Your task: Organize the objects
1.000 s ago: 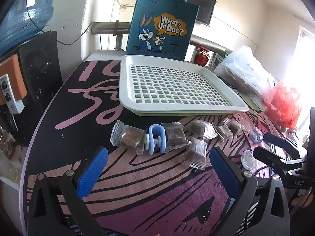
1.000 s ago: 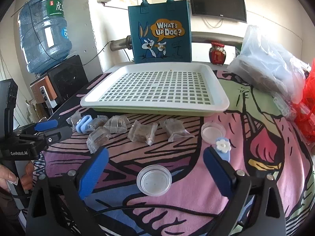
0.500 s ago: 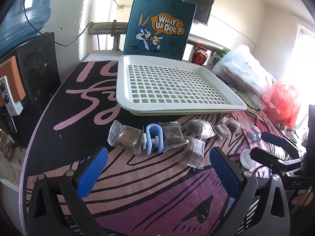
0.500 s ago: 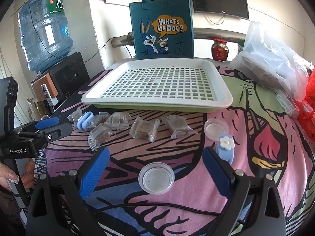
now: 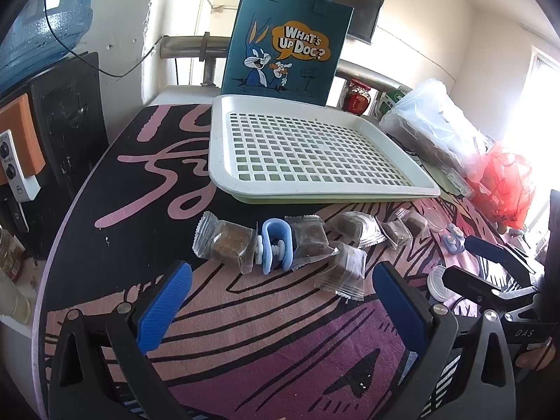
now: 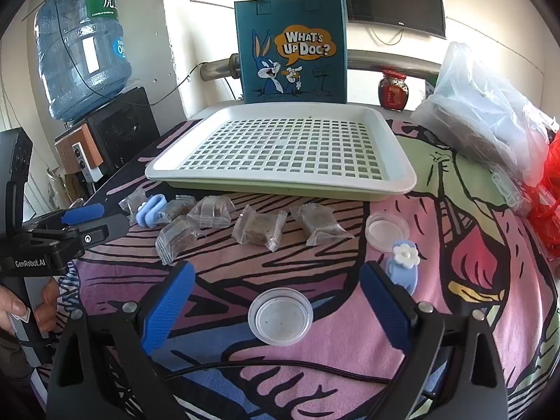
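A white slotted tray [image 5: 315, 182] [image 6: 283, 182] lies on the patterned tablecloth. In front of it runs a row of several clear-wrapped brown cubes [image 5: 227, 241] [image 6: 260, 229], with a blue clip [image 5: 276, 245] [image 6: 150, 210] among them. A second blue clip with a white flower [image 6: 404, 264] and two small clear lids [image 6: 280, 316] [image 6: 386, 229] lie further right. My left gripper [image 5: 280, 301] is open, just short of the first clip and the cubes. My right gripper [image 6: 276, 301] is open, with the nearer lid between its fingers.
A teal cartoon tote bag [image 5: 287, 42] [image 6: 292, 52] stands behind the tray. A clear plastic bag [image 6: 486, 112], a red bag [image 5: 507, 185] and a red jar [image 6: 393, 89] are at the right. A water bottle [image 6: 82, 45] on a dispenser stands off the table's left.
Both grippers have edged forward a little, so the cubes, clips and lid sit slightly nearer in view. Nothing has been taken hold of or shifted.
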The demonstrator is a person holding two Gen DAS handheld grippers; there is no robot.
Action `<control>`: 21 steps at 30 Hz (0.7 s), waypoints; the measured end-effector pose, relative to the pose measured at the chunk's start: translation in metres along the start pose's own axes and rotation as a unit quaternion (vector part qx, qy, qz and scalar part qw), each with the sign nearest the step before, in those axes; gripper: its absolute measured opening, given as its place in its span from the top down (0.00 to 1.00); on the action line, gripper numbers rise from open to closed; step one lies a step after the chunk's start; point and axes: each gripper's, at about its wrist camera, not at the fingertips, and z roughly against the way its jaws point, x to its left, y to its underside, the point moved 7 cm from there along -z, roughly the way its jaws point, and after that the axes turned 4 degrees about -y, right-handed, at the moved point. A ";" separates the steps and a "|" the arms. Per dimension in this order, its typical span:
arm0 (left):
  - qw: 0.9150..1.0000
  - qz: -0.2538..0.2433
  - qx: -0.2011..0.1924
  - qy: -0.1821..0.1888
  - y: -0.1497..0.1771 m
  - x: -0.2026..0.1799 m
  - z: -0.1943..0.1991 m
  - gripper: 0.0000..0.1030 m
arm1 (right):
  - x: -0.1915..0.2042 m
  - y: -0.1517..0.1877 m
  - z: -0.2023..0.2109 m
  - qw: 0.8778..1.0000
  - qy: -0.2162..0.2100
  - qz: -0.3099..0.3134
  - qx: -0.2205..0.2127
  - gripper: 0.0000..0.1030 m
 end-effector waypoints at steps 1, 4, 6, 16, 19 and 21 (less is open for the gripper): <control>1.000 0.002 0.001 0.000 0.000 0.001 0.000 0.00 | 0.000 0.000 0.000 1.000 0.002 0.001 0.000 0.06; 1.000 0.009 0.005 0.001 0.001 0.004 -0.002 0.00 | 0.001 0.001 -0.001 1.000 0.010 0.006 0.004 0.06; 1.000 0.016 0.009 0.001 0.001 0.006 -0.004 0.00 | 0.003 0.003 -0.002 1.000 0.014 0.012 0.009 0.06; 1.000 0.009 0.006 -0.010 -0.002 0.009 -0.001 0.00 | 0.004 0.018 0.003 0.999 0.006 0.010 0.037 0.10; 1.000 0.012 0.006 -0.008 -0.005 0.014 0.001 0.00 | 0.002 0.021 0.006 0.999 0.006 0.009 0.041 0.12; 1.000 0.017 0.009 -0.009 -0.007 0.020 0.001 0.00 | 0.002 0.022 0.008 0.999 0.006 0.011 0.043 0.13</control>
